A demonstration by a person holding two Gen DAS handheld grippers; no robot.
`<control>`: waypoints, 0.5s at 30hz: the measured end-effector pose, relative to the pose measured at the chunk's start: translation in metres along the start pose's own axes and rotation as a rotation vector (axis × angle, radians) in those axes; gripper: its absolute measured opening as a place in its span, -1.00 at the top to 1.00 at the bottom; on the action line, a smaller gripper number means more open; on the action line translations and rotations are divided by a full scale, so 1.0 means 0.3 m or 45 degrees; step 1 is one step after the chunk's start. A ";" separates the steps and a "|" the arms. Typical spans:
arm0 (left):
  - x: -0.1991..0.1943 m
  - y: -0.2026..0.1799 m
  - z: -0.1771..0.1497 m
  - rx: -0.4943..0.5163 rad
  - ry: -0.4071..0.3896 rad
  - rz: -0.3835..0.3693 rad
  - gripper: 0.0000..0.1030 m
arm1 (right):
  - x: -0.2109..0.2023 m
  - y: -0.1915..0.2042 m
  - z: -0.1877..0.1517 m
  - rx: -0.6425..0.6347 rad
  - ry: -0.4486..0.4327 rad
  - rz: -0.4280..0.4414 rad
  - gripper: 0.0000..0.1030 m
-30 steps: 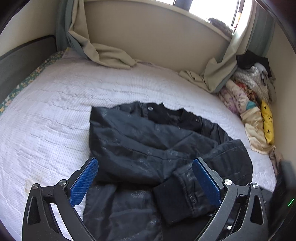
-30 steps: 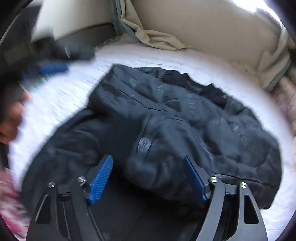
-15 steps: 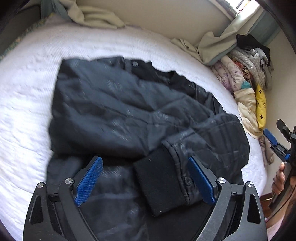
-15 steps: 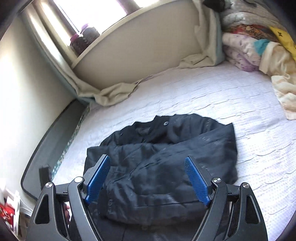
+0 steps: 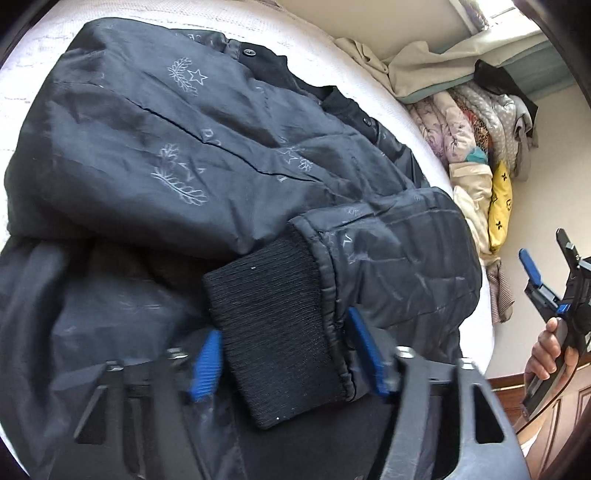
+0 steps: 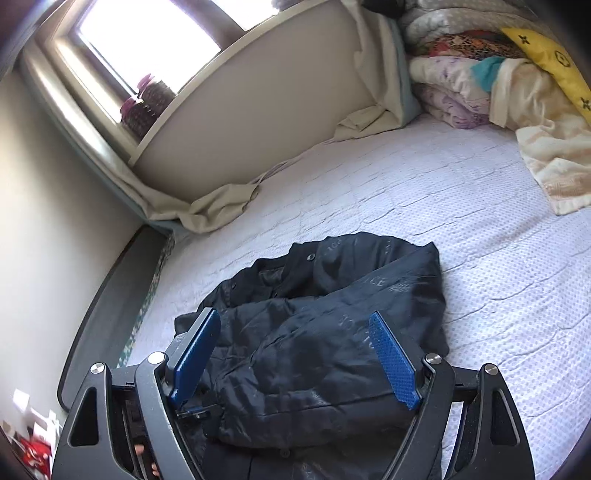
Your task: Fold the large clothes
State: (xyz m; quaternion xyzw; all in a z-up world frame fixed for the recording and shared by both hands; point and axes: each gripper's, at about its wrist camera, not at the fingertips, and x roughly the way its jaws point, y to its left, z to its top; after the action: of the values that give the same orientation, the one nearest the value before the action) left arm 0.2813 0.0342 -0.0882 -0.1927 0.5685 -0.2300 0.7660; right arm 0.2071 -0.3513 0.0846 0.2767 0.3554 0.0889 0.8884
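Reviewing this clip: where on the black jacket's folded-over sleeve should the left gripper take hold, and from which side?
Best at the ribbed knit cuff of the black jacket. It lies flat on top with its end toward the camera, so come from that near end, one finger on each long edge. The left gripper is closing astride it.

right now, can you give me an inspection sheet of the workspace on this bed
surface: white bedspread, creased, mostly bare.
job's things: black jacket lying crumpled, one sleeve folded over its front, knit cuff nearest.
clutter: stack of folded bedding with a yellow cushion in the far corner.
grippers: left gripper closing, cuff between its fingers; right gripper open, above the jacket, holding nothing.
cables: nothing seen.
surroundings: window, curtain pooled on the bed, beige wall.
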 end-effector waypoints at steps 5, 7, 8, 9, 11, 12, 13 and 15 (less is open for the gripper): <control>-0.044 -0.030 -0.001 0.018 -0.015 -0.084 0.71 | 0.008 -0.009 0.005 -0.011 -0.001 -0.047 -0.59; -0.115 -0.063 0.007 0.075 -0.070 -0.072 0.71 | 0.000 -0.015 0.010 -0.013 -0.022 -0.076 -0.59; -0.141 -0.071 0.011 0.090 -0.093 -0.069 0.71 | -0.002 -0.020 0.011 -0.009 -0.030 -0.081 -0.59; -0.183 -0.077 0.012 0.110 -0.124 -0.058 0.71 | -0.006 -0.023 0.010 -0.004 -0.036 -0.085 -0.59; -0.256 -0.075 0.016 0.131 -0.179 -0.025 0.71 | -0.007 -0.028 0.012 -0.001 -0.044 -0.102 -0.59; -0.290 -0.063 0.020 0.129 -0.201 0.008 0.71 | -0.004 -0.030 0.011 -0.002 -0.042 -0.110 -0.59; -0.309 -0.052 0.023 0.127 -0.214 0.042 0.71 | -0.001 -0.032 0.009 -0.002 -0.040 -0.114 -0.59; -0.329 -0.028 0.030 0.116 -0.227 0.098 0.71 | 0.013 -0.030 0.005 -0.006 -0.027 -0.124 -0.56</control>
State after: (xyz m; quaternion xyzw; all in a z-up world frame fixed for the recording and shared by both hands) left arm 0.2645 0.0842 -0.0038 -0.1554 0.4942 -0.2079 0.8297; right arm 0.2107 -0.3580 0.0783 0.2579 0.3587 0.0435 0.8961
